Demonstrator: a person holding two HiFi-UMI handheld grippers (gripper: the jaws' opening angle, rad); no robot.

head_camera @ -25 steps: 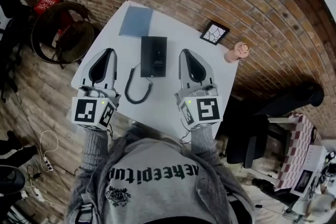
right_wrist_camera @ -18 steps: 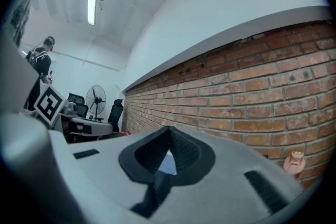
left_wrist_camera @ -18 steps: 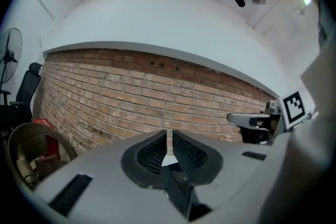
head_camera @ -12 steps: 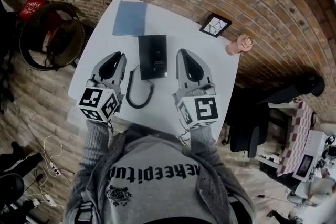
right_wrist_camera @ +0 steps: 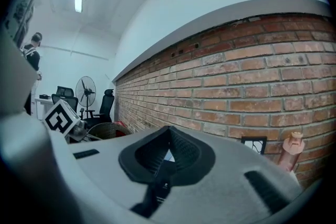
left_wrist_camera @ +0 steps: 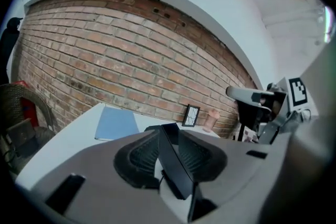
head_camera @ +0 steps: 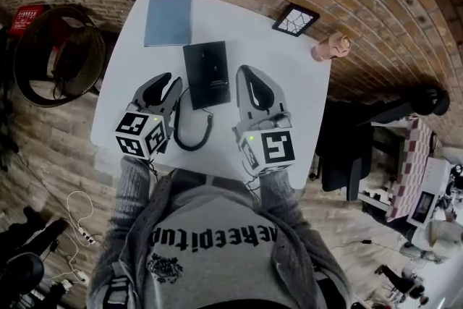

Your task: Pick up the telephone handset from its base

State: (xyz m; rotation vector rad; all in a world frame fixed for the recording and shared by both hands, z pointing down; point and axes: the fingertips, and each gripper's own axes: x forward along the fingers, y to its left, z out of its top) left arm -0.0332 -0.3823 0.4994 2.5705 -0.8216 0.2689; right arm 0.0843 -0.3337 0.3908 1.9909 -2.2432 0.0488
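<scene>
As left tool (head_camera: 166, 81) opens, empty; right tool (head_camera: 244, 72) closed.

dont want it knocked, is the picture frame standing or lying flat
Standing: in both gripper views the picture frame rises upright from the table near the brick wall.

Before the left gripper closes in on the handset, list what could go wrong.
1. The coiled cord lies right beside the left gripper, whose jaws are opening on nothing; it may snag.
2. The right gripper, shut, hovers close beside the telephone and might nudge it.
</scene>
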